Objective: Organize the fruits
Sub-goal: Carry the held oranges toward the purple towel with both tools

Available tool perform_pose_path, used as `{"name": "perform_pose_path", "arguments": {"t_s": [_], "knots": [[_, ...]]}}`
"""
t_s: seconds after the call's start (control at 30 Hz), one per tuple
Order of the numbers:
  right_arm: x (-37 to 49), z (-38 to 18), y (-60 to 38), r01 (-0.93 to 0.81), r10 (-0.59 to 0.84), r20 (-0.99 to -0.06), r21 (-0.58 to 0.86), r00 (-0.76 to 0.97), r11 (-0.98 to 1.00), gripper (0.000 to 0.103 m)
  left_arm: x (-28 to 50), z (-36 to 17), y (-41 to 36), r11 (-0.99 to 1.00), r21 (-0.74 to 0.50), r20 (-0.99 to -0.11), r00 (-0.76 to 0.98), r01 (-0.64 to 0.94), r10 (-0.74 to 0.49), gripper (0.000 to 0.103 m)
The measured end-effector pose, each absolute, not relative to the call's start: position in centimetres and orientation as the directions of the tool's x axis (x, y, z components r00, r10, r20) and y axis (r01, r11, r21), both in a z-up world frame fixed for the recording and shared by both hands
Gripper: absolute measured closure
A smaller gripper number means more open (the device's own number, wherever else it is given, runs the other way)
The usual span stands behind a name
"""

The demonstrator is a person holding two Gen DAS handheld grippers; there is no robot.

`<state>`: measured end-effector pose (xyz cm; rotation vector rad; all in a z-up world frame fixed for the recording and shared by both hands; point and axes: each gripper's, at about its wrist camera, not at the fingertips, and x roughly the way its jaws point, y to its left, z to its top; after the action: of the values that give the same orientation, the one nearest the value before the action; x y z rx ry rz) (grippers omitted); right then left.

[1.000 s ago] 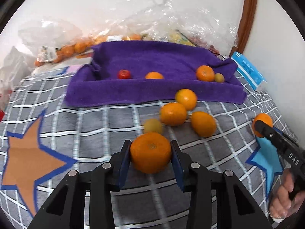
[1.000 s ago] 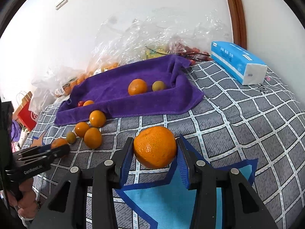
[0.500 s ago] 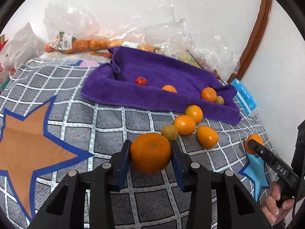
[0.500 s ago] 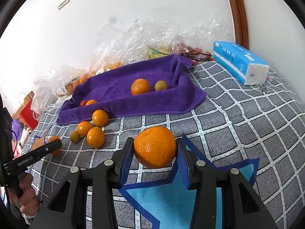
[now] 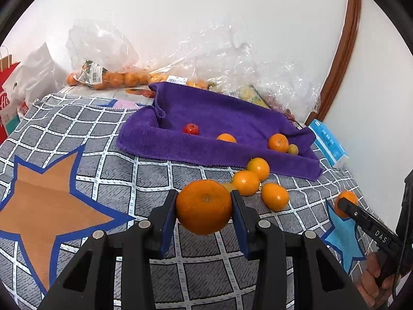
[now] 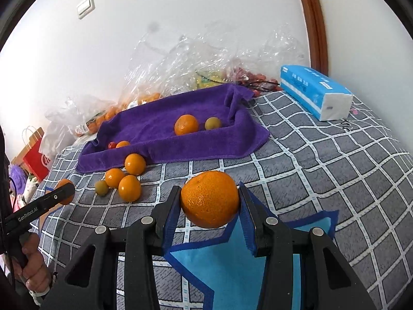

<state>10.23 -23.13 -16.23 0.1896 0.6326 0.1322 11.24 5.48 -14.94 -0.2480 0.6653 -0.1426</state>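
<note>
My left gripper (image 5: 204,206) is shut on an orange (image 5: 204,208), held above the checked bedcover. My right gripper (image 6: 209,202) is shut on another orange (image 6: 209,199) above a blue star patch. A purple towel (image 5: 232,113) lies ahead, also in the right wrist view (image 6: 165,124). It holds a red fruit (image 5: 191,128), two oranges (image 5: 278,142) and a small green fruit (image 5: 293,149). Three loose oranges (image 5: 245,182) and a green fruit (image 6: 101,187) lie in front of the towel.
Clear plastic bags of fruit (image 5: 113,77) lie against the wall behind the towel. A blue tissue pack (image 6: 315,91) sits at the right. A red paper bag (image 6: 36,159) stands off the left edge. An orange star patch (image 5: 44,206) marks the cover.
My left gripper has lifted and swung left with its orange, so the towel now sits further right and away. My right gripper has held nearly still with its orange.
</note>
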Motion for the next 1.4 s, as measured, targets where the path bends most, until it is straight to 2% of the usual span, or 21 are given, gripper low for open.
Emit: {"name": "perform_pose_path", "arguments": {"t_s": [0.47,0.73,0.93,1.2,1.4], "knots": [[9.1,-14.4,-20.6,-0.093,0.177,-0.558,0.177,0.811,0.98,0.06,10.6,-14.4,5.5,0.964,-0.263,-0.572,0.798,0.045,-0.193,0.065],[10.6,-11.4,-18.9,-0.14,0.177,-0.529,0.111,0.83,0.984,0.06,10.6,-14.0,6.2,0.965,-0.263,-0.587,0.791,0.016,-0.173,0.065],[12.9,-9.6,-17.6,-0.173,0.189,-0.507,0.08,0.841,0.982,0.06,11.2,-12.1,7.6,0.965,-0.258,-0.608,0.783,-0.036,-0.133,0.065],[16.4,-7.2,-16.8,-0.197,0.2,-0.465,0.056,0.863,0.979,0.06,12.3,-8.0,9.3,0.966,-0.25,-0.566,0.819,-0.065,-0.091,0.065],[19.6,-5.7,-18.0,-0.177,0.197,-0.464,0.088,0.863,0.98,0.06,14.9,-6.6,9.5,0.963,-0.258,-0.569,0.817,-0.074,-0.09,0.065]]}}
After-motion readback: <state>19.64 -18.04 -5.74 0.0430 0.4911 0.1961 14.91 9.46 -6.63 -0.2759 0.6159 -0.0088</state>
